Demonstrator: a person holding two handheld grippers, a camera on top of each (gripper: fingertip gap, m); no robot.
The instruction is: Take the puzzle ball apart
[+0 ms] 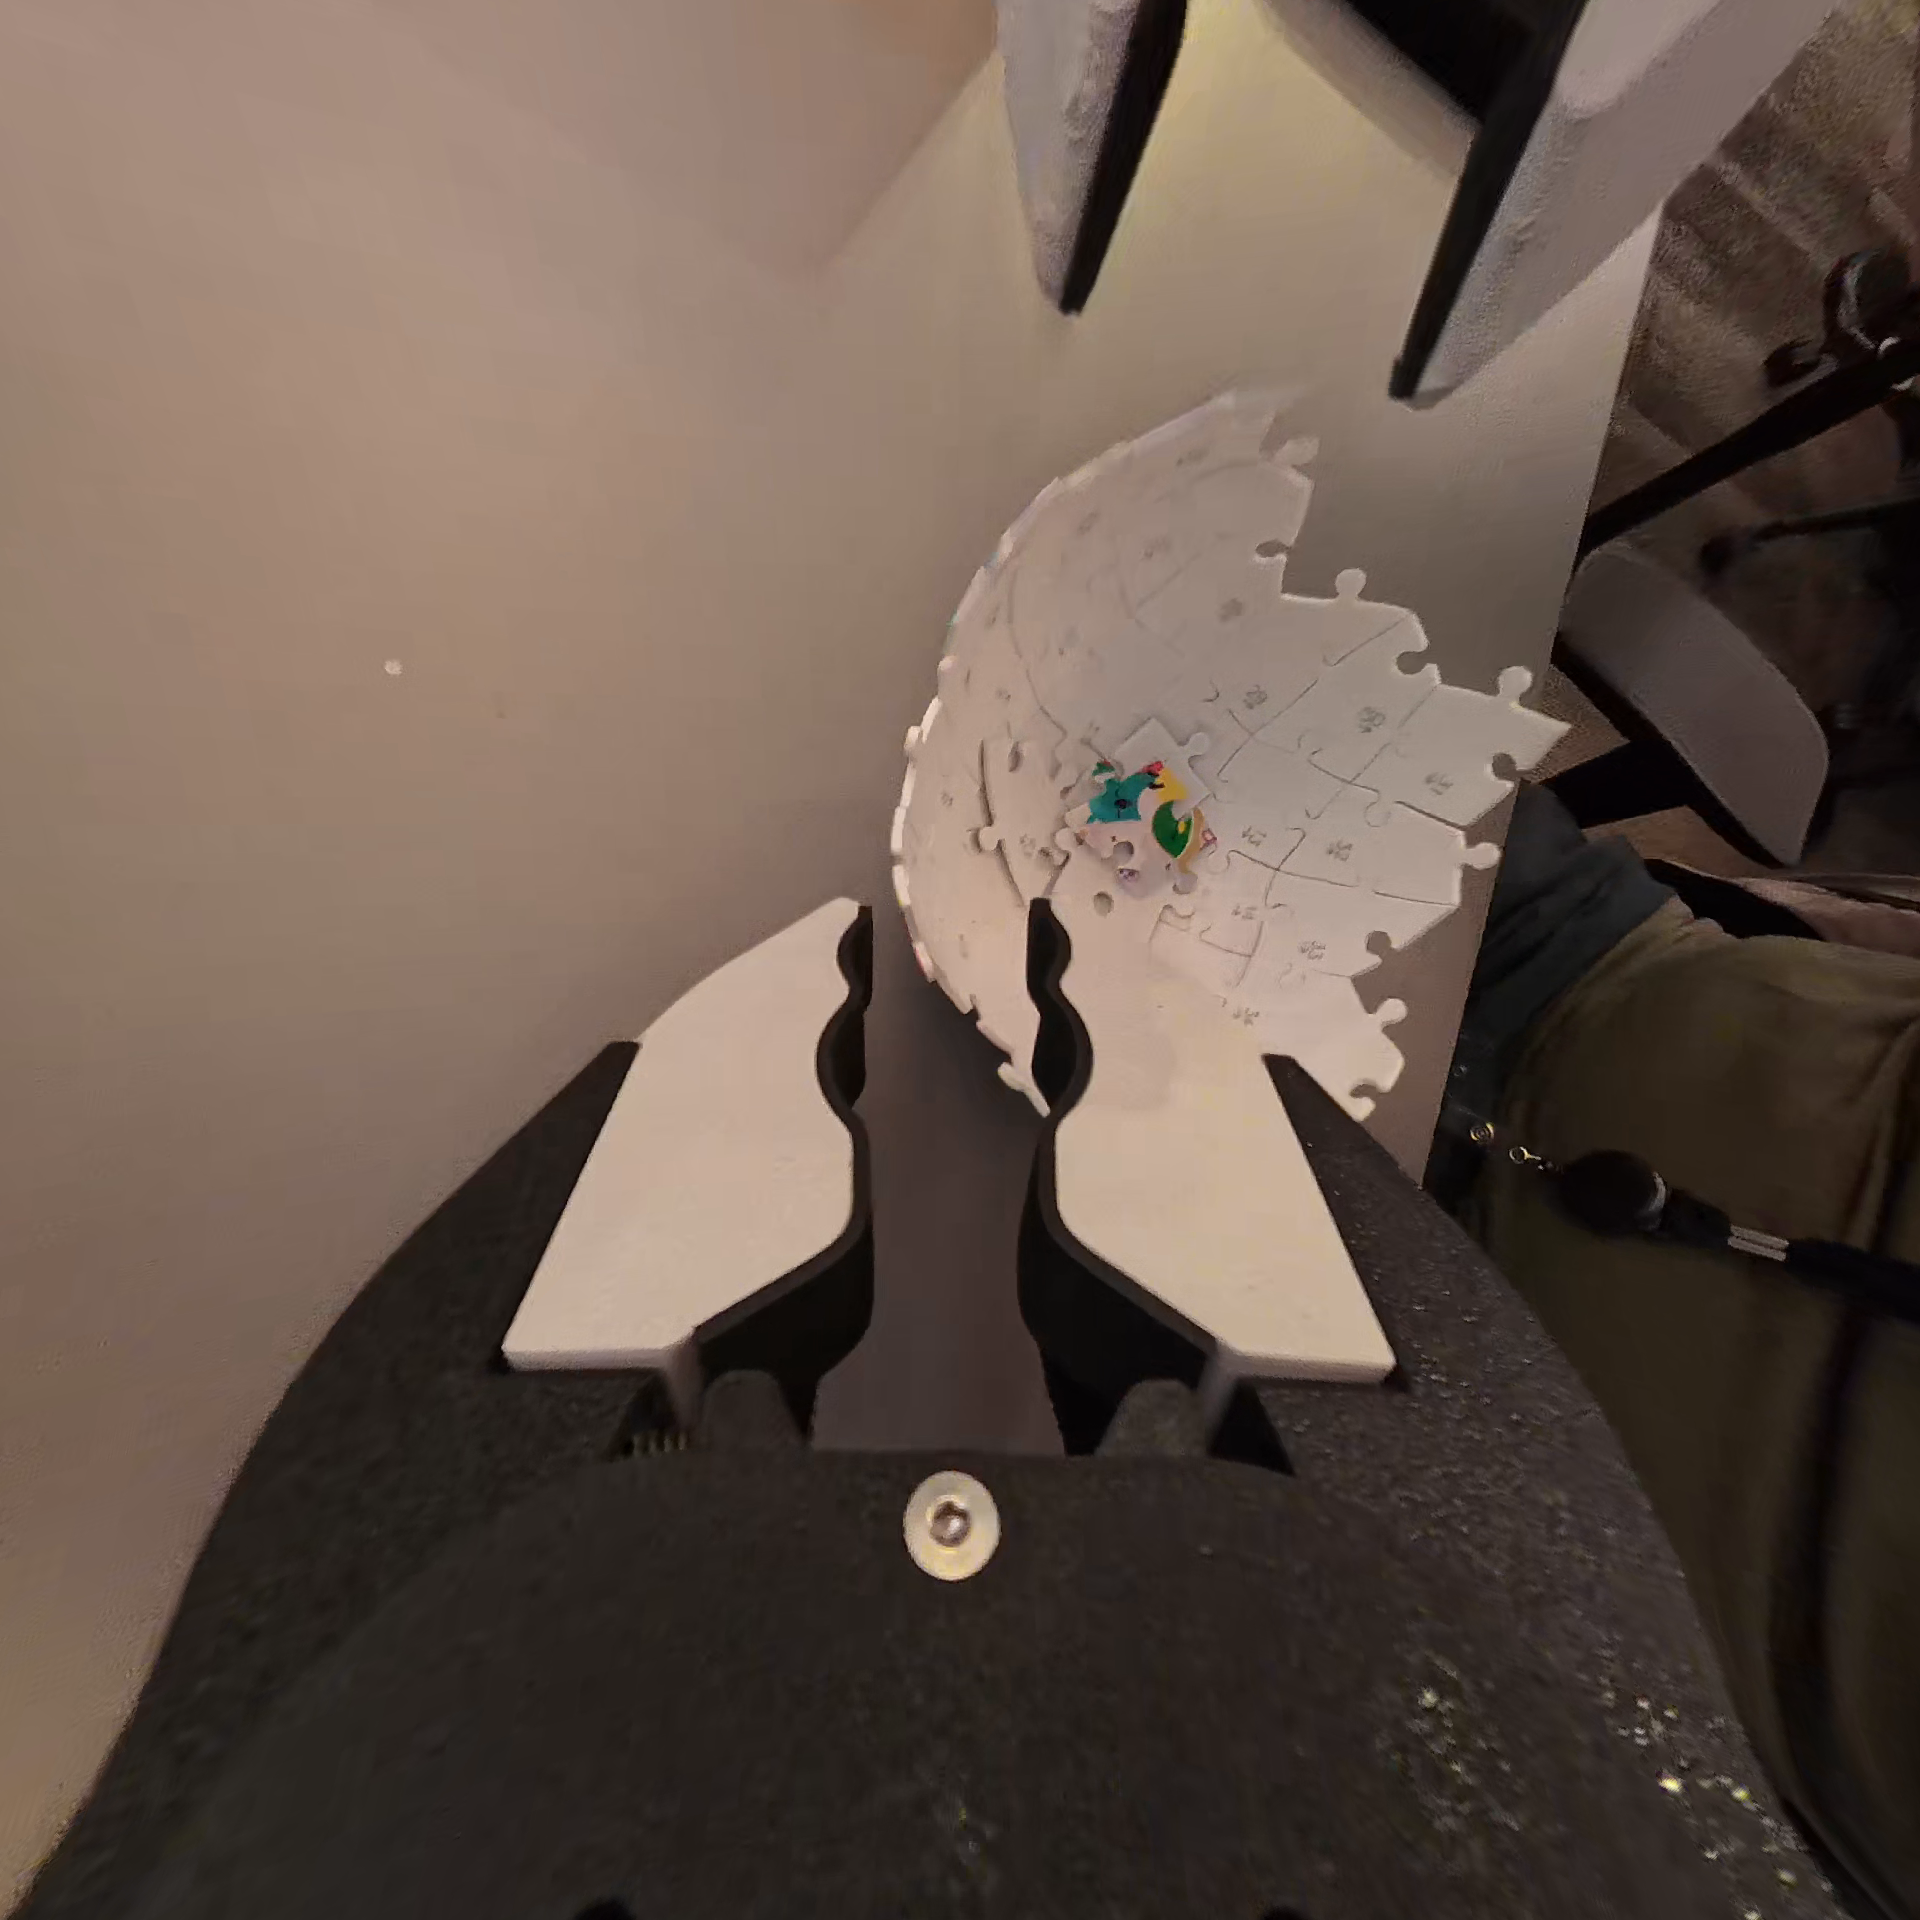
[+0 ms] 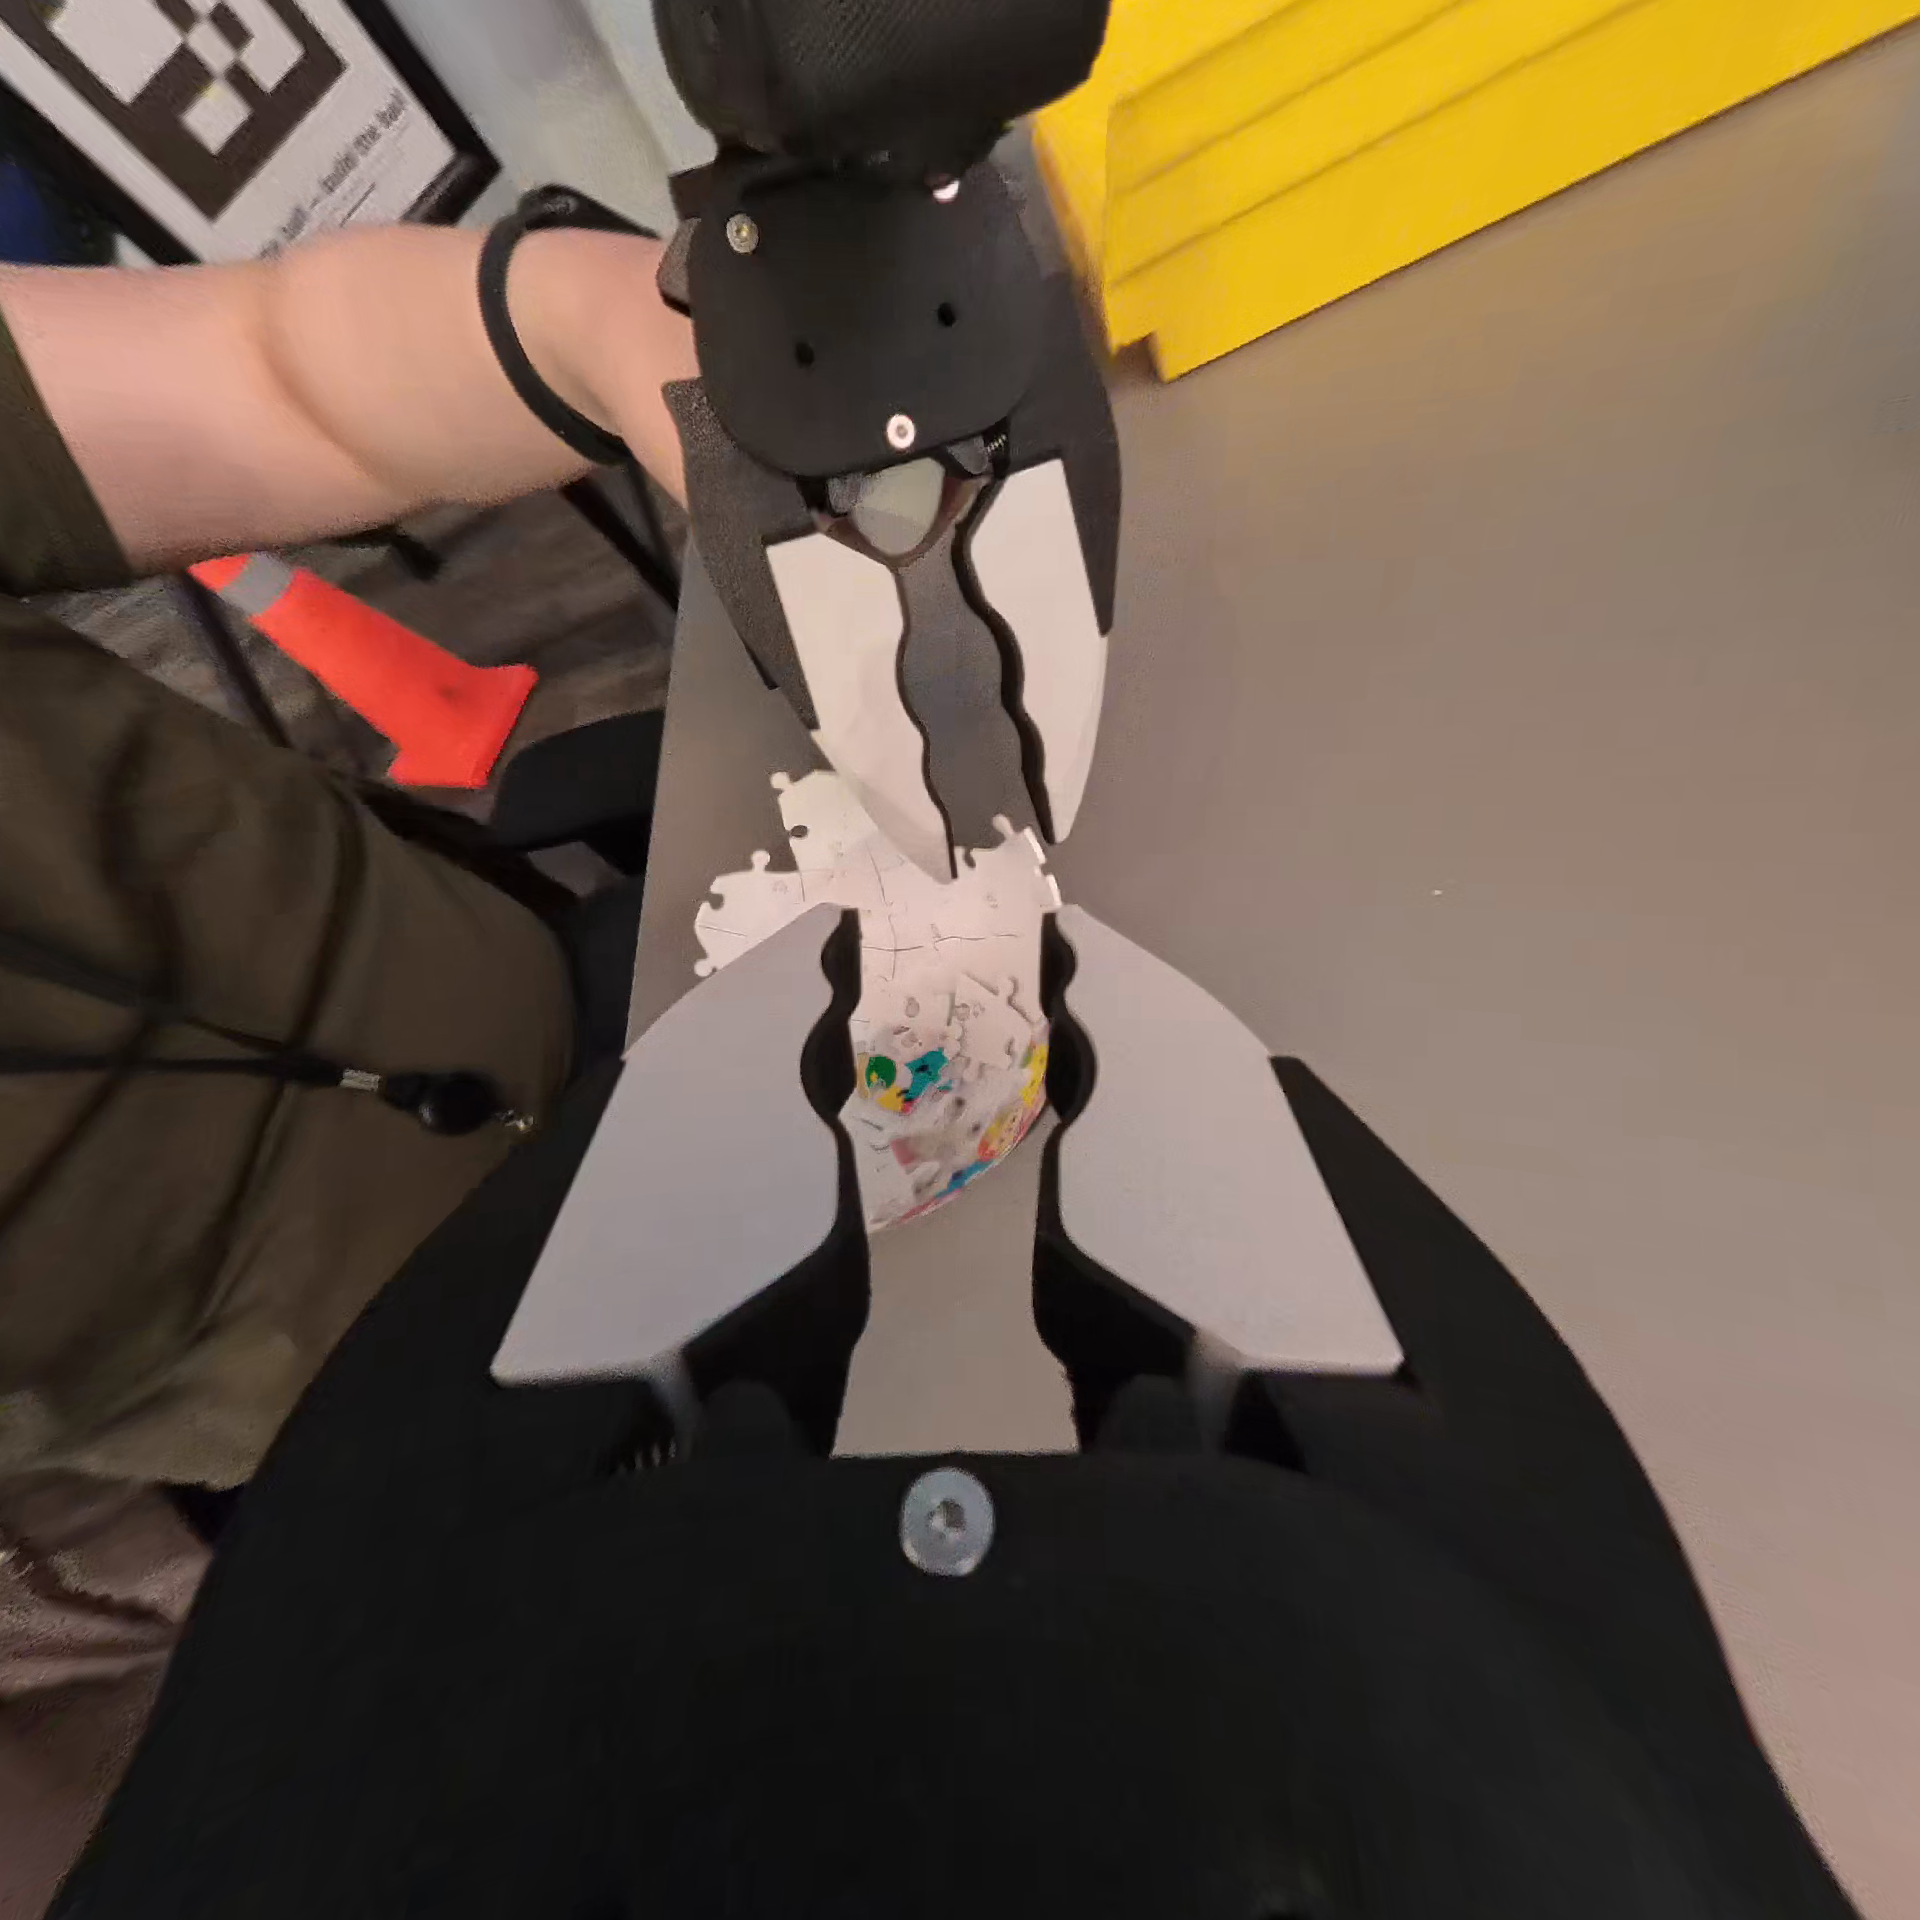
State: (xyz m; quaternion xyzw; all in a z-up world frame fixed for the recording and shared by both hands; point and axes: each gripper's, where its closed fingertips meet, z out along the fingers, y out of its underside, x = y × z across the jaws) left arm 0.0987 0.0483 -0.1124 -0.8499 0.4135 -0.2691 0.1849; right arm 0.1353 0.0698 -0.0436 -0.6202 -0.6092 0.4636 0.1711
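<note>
The puzzle ball is an open white half shell [image 1: 1330, 790] with jagged rims, lying on the grey table [image 1: 416, 520] near its edge. Loose coloured pieces [image 1: 1143, 810] lie inside it. My left gripper [image 1: 951, 920] is open, with its jaws on either side of the shell's near rim and one finger inside the bowl. My right gripper [image 1: 1242, 343] is open and empty just beyond the shell's far rim, apart from it. In the right wrist view the shell [image 2: 935, 956] and the coloured pieces [image 2: 914, 1081] show between my right gripper's [image 2: 948, 920] fingers, with the left gripper [image 2: 992, 847] opposite.
The table edge runs close beside the shell, next to a person in olive clothing [image 2: 208, 1039] with a bare forearm [image 2: 312, 364]. A yellow stepped block [image 2: 1351, 156] stands at the far end of the table [image 2: 1455, 935]. An orange cone [image 2: 416, 686] and a chair base [image 1: 1704, 707] are off the table. Tip to tip, the grippers are about 8 cm apart. To reach the shell [image 2: 935, 956] in a straight line is about 4 cm for my left fingers, about 12 cm for my right.
</note>
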